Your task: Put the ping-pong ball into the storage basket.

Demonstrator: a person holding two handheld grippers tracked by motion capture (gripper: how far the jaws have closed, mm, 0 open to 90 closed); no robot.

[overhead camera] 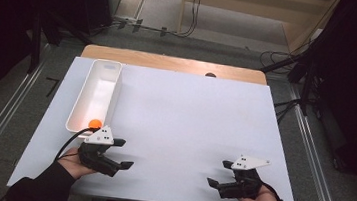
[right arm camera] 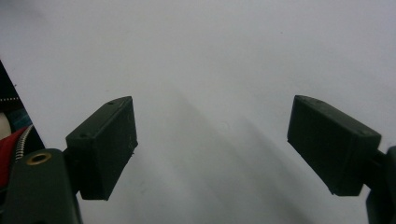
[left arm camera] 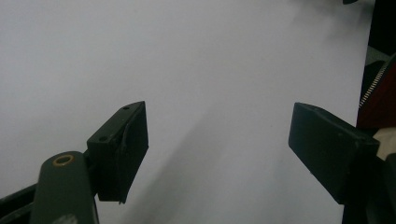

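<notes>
Both grippers rest near the white worktop's (overhead camera: 190,112) near edge, left gripper (overhead camera: 121,153) and right gripper (overhead camera: 219,173) both released, grasping nothing. An orange ball (overhead camera: 94,123) lies in the white tray (overhead camera: 113,91) by the left edge.

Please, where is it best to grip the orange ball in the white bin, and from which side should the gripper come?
Probably from straight above. The orange ball lies at the near end of the long white bin, whose walls block a level approach. Close the jaws across its widest middle, since a round ball slips from an off-centre grip. The left gripper, open, is closest.
</notes>
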